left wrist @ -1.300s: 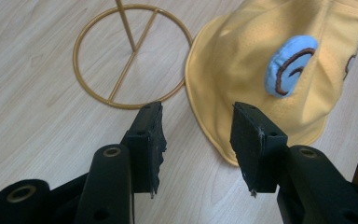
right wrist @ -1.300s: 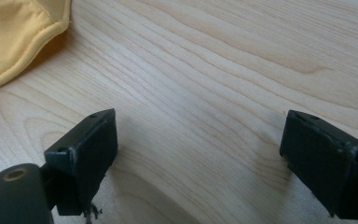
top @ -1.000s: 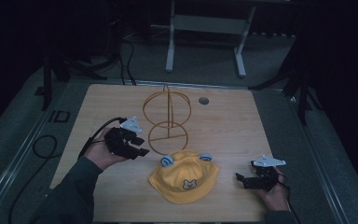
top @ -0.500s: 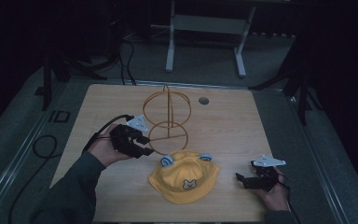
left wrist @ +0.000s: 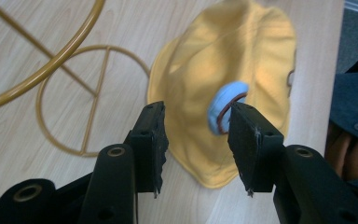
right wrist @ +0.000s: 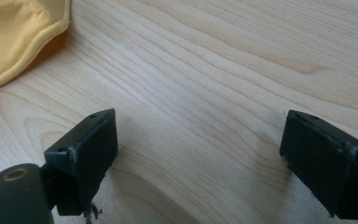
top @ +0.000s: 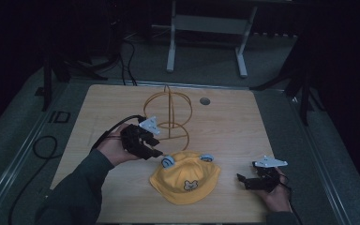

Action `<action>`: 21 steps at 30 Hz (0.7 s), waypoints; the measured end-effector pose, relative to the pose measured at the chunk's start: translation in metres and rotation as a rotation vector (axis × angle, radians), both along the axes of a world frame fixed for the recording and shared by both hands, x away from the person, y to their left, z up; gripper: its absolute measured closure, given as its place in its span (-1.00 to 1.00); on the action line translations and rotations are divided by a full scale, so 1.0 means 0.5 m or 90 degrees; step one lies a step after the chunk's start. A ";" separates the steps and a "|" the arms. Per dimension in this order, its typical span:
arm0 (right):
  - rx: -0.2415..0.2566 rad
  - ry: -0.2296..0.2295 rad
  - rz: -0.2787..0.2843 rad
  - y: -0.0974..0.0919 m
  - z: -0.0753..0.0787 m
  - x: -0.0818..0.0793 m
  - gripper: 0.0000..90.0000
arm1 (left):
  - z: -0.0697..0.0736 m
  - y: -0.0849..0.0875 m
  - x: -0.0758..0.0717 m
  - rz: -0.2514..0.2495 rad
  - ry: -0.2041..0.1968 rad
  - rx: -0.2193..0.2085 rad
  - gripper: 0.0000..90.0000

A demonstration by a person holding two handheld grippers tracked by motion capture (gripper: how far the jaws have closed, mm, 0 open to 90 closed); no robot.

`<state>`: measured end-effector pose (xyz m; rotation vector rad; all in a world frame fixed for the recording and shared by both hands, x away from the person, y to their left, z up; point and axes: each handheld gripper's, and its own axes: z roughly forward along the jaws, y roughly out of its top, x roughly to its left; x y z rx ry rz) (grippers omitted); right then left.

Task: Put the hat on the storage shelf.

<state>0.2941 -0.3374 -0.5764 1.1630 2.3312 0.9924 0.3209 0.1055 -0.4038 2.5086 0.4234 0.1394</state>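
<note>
Contact is not yet being made: the yellow hat (top: 185,177), lying flat on the counter (top: 225,126) beside the wire stand (top: 168,115), is being framed by the parted, empty left claw (left wrist: 196,140), while the wide-open, empty right claw (right wrist: 200,158) is being held apart.

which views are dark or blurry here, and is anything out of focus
High view: dim overall, surroundings near black, only the table lit. Left gripper view: bright, the yellow hat and its blue ear soft, the jaws sharper. Right gripper view: wood grain crisp, soft jaw shadows on it.
</note>
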 end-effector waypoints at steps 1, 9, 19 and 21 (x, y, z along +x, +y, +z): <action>0.000 0.000 0.000 0.000 0.000 0.000 -0.75 | 0.000 -0.004 -0.001 -0.003 0.000 0.004 0.25; 0.000 0.000 0.000 0.000 0.000 0.000 -0.75 | 0.008 -0.036 -0.002 -0.028 0.006 -0.007 0.25; 0.000 0.000 0.000 0.000 0.000 0.000 -0.75 | -0.005 -0.076 -0.003 -0.051 0.017 0.007 0.25; 0.000 0.000 0.000 0.000 0.000 0.000 -0.75 | -0.006 -0.089 -0.006 -0.060 0.015 0.018 0.25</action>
